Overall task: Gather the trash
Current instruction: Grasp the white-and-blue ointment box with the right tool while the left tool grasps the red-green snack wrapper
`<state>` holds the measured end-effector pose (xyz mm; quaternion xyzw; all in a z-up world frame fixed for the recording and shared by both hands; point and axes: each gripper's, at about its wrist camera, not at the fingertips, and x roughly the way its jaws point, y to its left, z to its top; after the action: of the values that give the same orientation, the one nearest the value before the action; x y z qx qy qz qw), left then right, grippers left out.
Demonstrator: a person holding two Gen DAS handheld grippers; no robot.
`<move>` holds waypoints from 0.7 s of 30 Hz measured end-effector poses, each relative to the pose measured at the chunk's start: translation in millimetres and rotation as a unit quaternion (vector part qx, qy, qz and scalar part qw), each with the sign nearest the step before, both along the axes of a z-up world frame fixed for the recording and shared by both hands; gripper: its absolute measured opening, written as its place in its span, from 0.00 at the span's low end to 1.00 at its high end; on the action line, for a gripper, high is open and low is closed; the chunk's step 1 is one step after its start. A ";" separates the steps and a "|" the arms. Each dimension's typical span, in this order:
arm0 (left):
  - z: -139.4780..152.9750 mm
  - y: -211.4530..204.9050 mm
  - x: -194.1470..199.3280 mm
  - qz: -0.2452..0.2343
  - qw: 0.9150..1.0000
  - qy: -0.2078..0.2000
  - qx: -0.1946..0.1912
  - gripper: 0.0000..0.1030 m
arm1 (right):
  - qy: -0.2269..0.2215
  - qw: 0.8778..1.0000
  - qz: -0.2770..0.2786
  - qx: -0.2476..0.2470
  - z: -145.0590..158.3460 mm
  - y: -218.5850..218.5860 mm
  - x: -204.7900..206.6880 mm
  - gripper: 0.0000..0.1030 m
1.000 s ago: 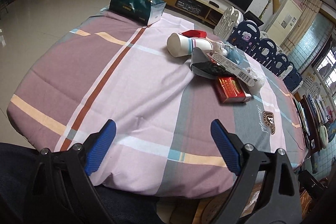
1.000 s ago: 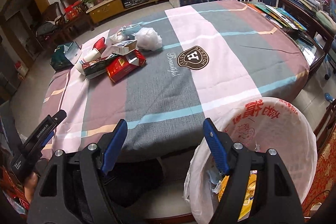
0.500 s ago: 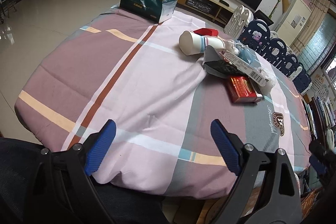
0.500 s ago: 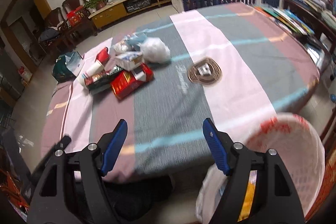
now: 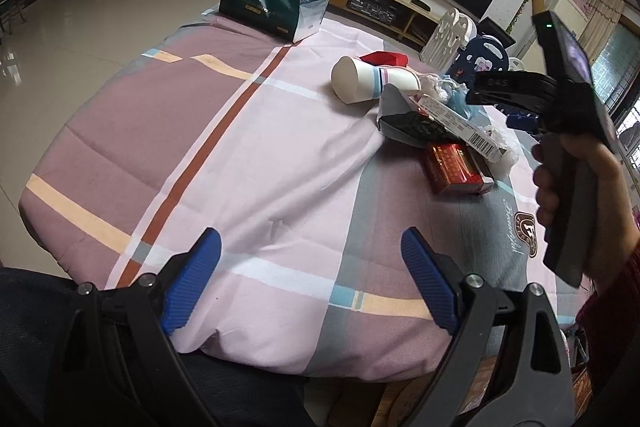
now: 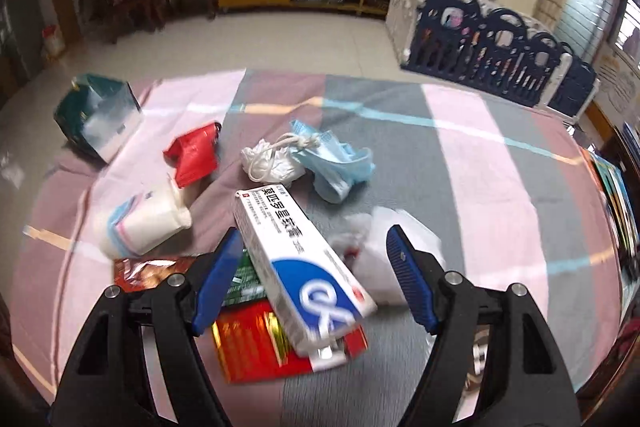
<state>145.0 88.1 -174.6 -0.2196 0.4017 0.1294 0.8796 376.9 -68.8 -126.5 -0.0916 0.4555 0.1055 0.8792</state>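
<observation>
- The table [image 5: 248,147] was round, under a smooth striped cloth.
- The right gripper [image 6: 316,259] hung over the trash pile, jaws wide apart and gripping nothing; a long white box [image 6: 296,251] lay between them.
- The left gripper [image 5: 310,267] hovered at the near edge, jaws wide apart, empty.
- Far left of the box lay a paper cup [image 6: 144,223] on its side; beneath it, a glossy red pack [image 6: 256,343].

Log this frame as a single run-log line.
phase: reach | right gripper: open, above white-and-blue box | left gripper: open, empty, at table edge | nothing held
</observation>
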 end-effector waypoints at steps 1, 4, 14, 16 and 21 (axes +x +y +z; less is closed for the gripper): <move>-0.2 0.0 0.7 0.000 1.000 0.000 0.000 0.88 | 0.019 1.000 0.005 -0.006 -9.4 2.7 11.6 0.71; -0.5 -0.5 2.5 -0.001 1.000 0.001 -0.002 0.88 | 0.063 0.998 0.017 -0.005 -28.8 3.1 22.9 0.59; -0.3 4.5 -0.3 0.011 1.000 -0.005 -0.012 0.88 | 0.100 0.989 0.095 0.049 -31.3 -6.6 -49.5 0.39; -0.1 4.7 -0.9 0.013 1.000 -0.006 -0.013 0.88 | 0.086 0.989 0.102 0.056 -21.7 -17.3 -72.2 0.39; 1.4 5.2 -1.0 0.009 1.000 -0.015 -0.020 0.89 | 0.037 0.990 0.055 0.128 16.0 -73.3 -118.0 0.39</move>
<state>144.1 93.2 -173.2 -0.2428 0.3888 0.1253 0.8799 258.9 -142.1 -110.5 0.0007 0.4644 0.2143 0.8593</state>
